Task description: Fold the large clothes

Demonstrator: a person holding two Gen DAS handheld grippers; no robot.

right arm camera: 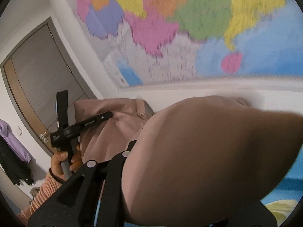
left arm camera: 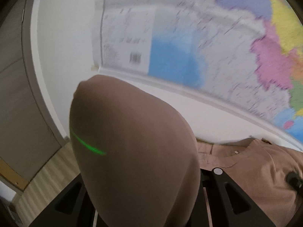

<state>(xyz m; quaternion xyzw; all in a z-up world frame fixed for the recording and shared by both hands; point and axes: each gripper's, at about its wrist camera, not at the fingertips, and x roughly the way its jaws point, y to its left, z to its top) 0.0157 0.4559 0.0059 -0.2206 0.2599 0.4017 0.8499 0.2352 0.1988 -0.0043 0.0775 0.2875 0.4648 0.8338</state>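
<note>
No fold is seen yet. The garment (left arm camera: pixel 246 162), a tan buttoned piece, is held up in the air in front of the map (left arm camera: pixel 208 43) wall; it is judged that the task is at the lift-and-spread stage, with every fold still to be made.

Left gripper (left arm camera: pixel 203 198): a narrow gap only is shown between the fingers (left arm camera: pixel 221 181), and a thin strip of cloth is seen running through that gap. Pinching the garment edge is the reading. The cloth balloons over the left side of this gripper and covers most of its view; a green light streak is cast on the bulge.

Right gripper (right arm camera: pixel 108 172): jaws drawn close, cloth draped over the right finger and bulging across the lower right of the view. Cloth between the fingers is mostly hidden; a pinch on the garment is judged, not plainly seen.

In the right wrist view the left gripper (right arm camera: pixel 106 116) is seen across the span, held by a hand (right arm camera: pixel 62 162) with a ribbed sleeve, the button front stretched between the two grippers.

No laying surface is clearly in view, so edges and corners cannot be given. A door (right arm camera: pixel 37 75) lies behind the hand.
</note>
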